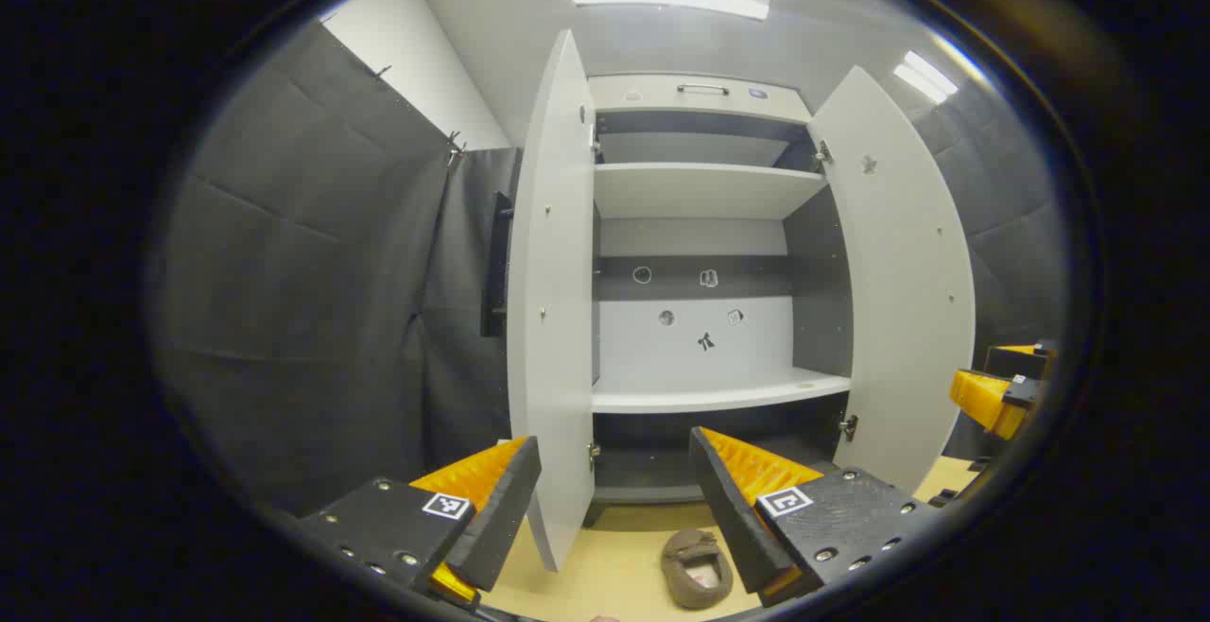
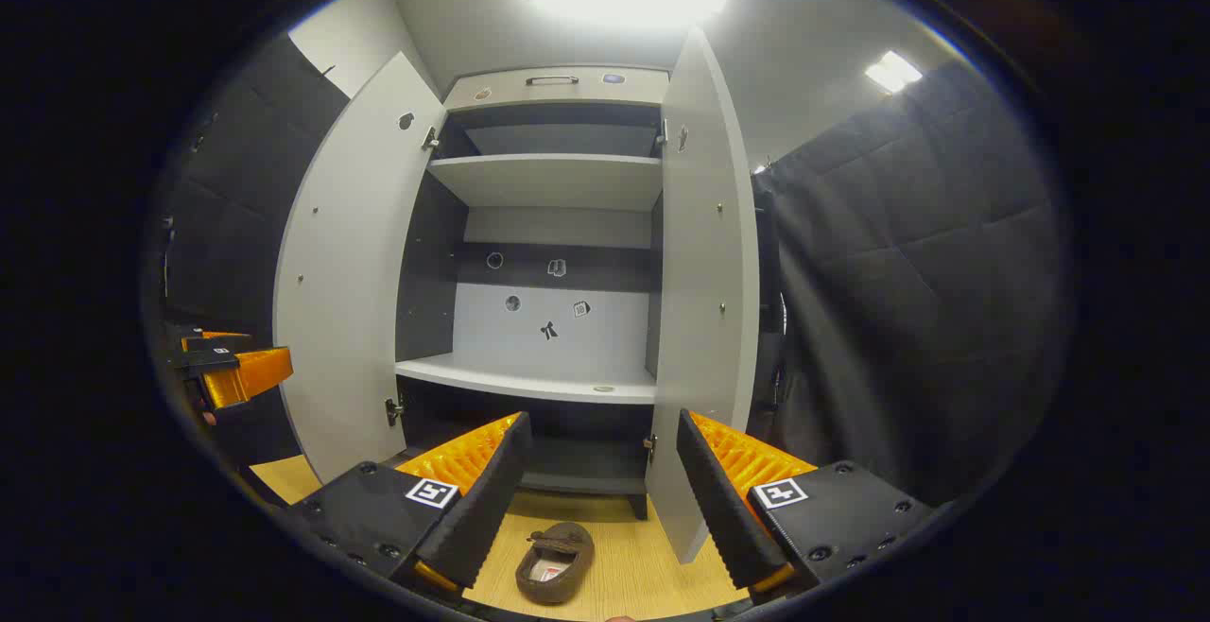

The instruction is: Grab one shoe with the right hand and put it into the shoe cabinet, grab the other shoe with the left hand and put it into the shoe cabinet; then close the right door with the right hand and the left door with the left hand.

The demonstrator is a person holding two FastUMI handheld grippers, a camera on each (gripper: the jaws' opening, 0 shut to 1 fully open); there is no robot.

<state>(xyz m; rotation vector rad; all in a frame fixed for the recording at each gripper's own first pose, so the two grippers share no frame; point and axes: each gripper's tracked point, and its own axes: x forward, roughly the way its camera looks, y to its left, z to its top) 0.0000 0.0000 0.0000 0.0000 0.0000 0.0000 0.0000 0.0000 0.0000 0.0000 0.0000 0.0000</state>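
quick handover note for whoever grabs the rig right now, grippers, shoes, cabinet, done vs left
Left gripper: open, empty, facing the cabinet.
Right gripper: open, empty, facing the cabinet too.
Shoe cabinet: left door and right door both wide open; the shelves in view hold no shoes.
One brown shoe lies on the wooden floor in front of the cabinet. Whether the shoe seen in the left gripper view is the same one, I cannot tell.
Done: nothing yet.
Left: both shoes in, then right door, then left door.

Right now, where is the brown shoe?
In the right gripper view, the brown shoe lies on the wooden floor before the open cabinet, between the right gripper fingers.
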